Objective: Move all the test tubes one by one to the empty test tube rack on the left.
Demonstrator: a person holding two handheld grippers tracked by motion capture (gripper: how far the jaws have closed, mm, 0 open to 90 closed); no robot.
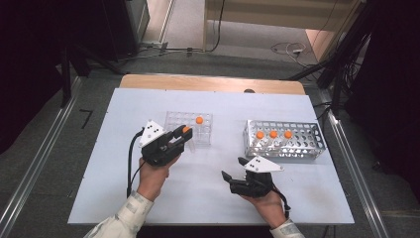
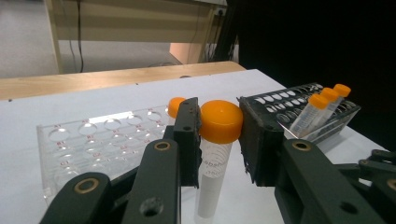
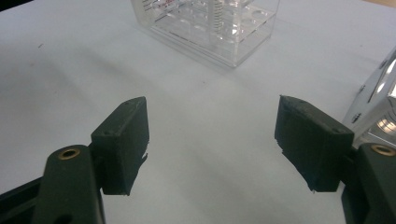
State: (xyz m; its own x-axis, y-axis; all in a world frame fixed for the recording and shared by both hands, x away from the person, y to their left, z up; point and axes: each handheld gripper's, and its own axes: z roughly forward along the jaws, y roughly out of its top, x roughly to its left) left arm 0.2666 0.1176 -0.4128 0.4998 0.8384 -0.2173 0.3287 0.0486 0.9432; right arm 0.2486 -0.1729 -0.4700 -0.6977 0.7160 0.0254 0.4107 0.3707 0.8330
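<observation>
Left gripper view shows the left gripper (image 2: pixel 219 135) clamped on an orange-capped tube (image 2: pixel 214 158) just before the clear rack (image 2: pixel 93 140), unplaced, while the right gripper (image 3: pixel 212 135) gapes empty.

We see open white table (image 1: pixel 198 193) between and ahead of our two hand-held grippers, with room to pass through the gap between the clear acrylic tube rack (image 1: pixel 189 127) and the perforated metal rack (image 1: pixel 284 139). Those racks and their orange-capped tubes (image 1: pixel 273 134) block the table's middle band; behind them it lies bare.
</observation>
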